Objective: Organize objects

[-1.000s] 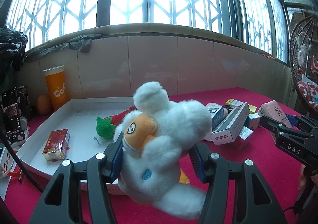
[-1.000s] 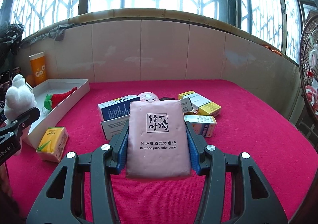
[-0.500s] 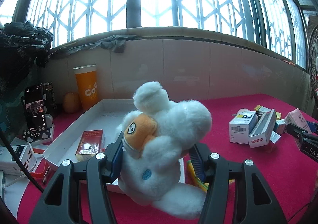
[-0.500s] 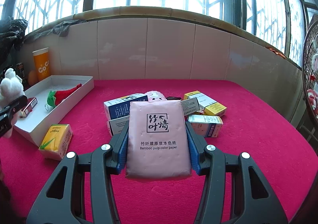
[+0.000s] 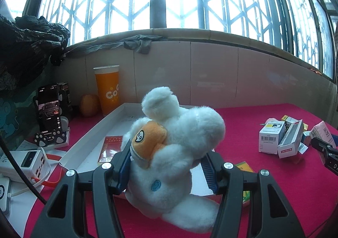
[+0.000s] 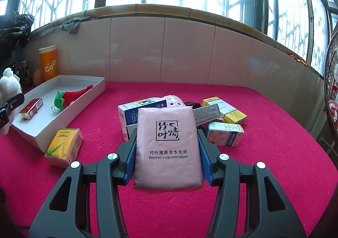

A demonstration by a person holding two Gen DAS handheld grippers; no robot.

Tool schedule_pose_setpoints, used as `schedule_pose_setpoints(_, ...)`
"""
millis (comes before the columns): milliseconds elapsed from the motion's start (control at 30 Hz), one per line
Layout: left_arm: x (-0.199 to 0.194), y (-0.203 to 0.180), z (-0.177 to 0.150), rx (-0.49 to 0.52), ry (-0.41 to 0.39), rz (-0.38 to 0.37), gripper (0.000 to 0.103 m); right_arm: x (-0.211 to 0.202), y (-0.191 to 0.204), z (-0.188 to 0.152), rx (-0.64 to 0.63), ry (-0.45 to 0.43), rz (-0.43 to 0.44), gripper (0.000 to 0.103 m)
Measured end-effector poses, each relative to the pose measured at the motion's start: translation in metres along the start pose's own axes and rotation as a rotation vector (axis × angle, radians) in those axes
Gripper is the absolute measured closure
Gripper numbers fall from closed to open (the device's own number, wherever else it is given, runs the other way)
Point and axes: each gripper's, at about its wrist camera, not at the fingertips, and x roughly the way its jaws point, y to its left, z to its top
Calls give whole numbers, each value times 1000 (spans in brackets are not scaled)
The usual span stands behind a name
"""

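Observation:
My left gripper (image 5: 166, 166) is shut on a white plush toy (image 5: 181, 143) with an orange face patch, held above the near end of a white tray (image 5: 95, 132). The tray also shows in the right wrist view (image 6: 63, 115), holding a red box (image 6: 30, 108) and a strawberry plush (image 6: 67, 97). My right gripper (image 6: 168, 153) is shut on a pink tissue pack (image 6: 168, 147), held above the red cloth in front of a pile of small boxes (image 6: 221, 117).
A yellow tissue pack (image 6: 64, 146) lies beside the tray's near corner. An orange cup (image 5: 107, 92), an orange fruit (image 5: 88, 105), a phone on a stand (image 5: 49, 115) and a white power bank (image 5: 27, 159) stand left of the tray. A tiled wall runs behind.
My left gripper has swung left with the plush toy, so the tray and cup sit more to the centre. My right gripper has turned slightly left, still holding the pink pack.

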Motion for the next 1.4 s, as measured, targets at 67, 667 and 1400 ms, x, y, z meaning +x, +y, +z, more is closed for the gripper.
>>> schedule_pose_setpoints(67,0,4,0,-7,2,6,45,0,3,0,-6,0,3,53)
schedule_pose_setpoints(667,-1,12,-1,-29,6,16,45,0,18,0,-43,8,19,53)
schedule_pose_setpoints(1400,3,46,8,-33,39,82,45,2,77,27,-117,-14,184,53)
